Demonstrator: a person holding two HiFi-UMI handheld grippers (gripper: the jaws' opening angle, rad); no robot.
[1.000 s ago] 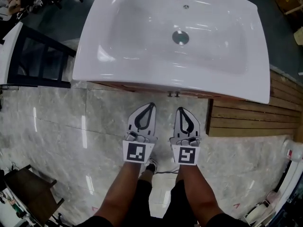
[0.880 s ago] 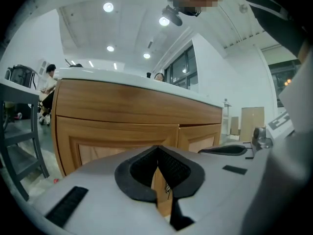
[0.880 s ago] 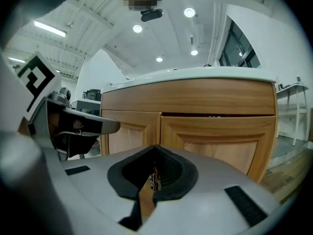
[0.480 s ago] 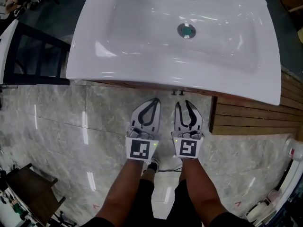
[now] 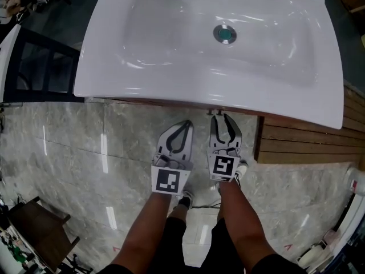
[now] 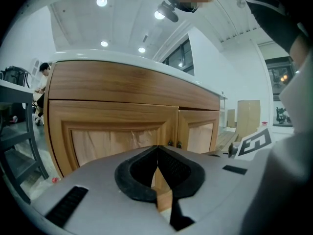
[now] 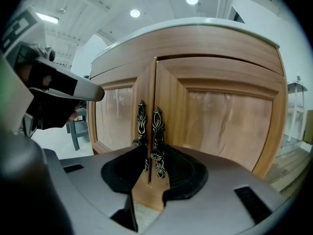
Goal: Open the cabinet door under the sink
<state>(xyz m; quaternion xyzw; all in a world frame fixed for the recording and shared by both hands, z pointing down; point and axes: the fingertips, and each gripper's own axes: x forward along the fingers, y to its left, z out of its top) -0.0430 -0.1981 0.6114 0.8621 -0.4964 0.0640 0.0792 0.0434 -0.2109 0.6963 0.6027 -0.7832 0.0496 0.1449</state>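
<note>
Below the sink (image 5: pixel 171 90), the right gripper (image 7: pixel 152 153) is just parting its jaws around a door handle (image 7: pixel 156 131), not yet pinching. The left gripper (image 6: pixel 157 148) is hanging pressed together. I'd judge squeezing, then pulling, comes next.

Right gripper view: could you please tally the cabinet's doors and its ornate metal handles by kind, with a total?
Cabinet doors: 2
Ornate handles: 2
Total: 4

Closed wooden cabinet door (image 7: pixel 215 116), ornate handle (image 7: pixel 157 141)
</note>
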